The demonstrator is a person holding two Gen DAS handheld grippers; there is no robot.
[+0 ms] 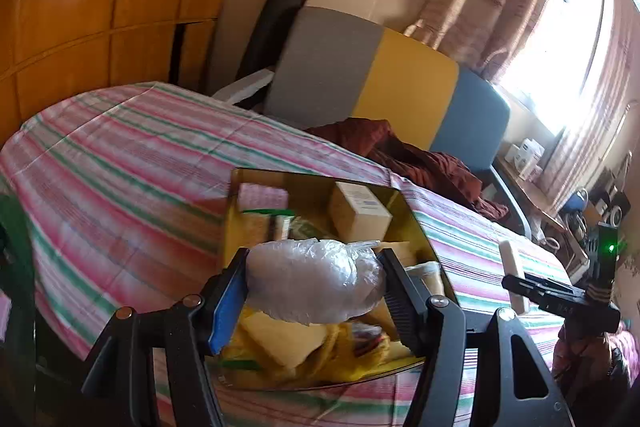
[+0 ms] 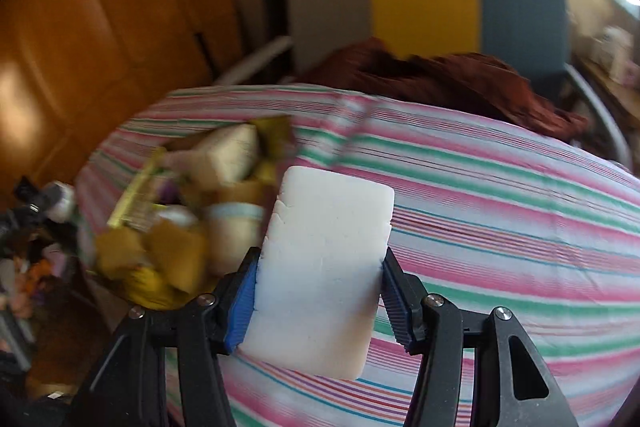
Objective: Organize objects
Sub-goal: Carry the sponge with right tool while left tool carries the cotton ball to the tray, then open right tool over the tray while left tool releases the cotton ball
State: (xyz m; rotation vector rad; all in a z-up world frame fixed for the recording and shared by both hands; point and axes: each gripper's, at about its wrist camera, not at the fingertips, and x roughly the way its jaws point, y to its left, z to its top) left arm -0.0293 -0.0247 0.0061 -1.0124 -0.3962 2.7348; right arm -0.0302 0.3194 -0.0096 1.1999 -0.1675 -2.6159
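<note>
Crinkled clear plastic wraps the whitish bundle point(image 1: 316, 279) clamped crosswise between your left gripper point(image 1: 314, 287) fingers, above the gold rectangular tray point(image 1: 404, 199) of boxes and packets on the pink-and-green striped cloth point(image 1: 120, 163). Your right gripper point(image 2: 320, 291) fingers pinch the flat white rectangular bar point(image 2: 324, 267) by its long edges, over the cloth, just right of the blurred tray.

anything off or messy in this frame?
The gold tin on the striped bedsheet is overfilled: boxes and yellow packets lie jumbled at angles. A dark red cloth sits crumpled by the headboard. Both tools hold cleanly: left tool on a plastic-wrapped bundle, right tool on a white block.
</note>
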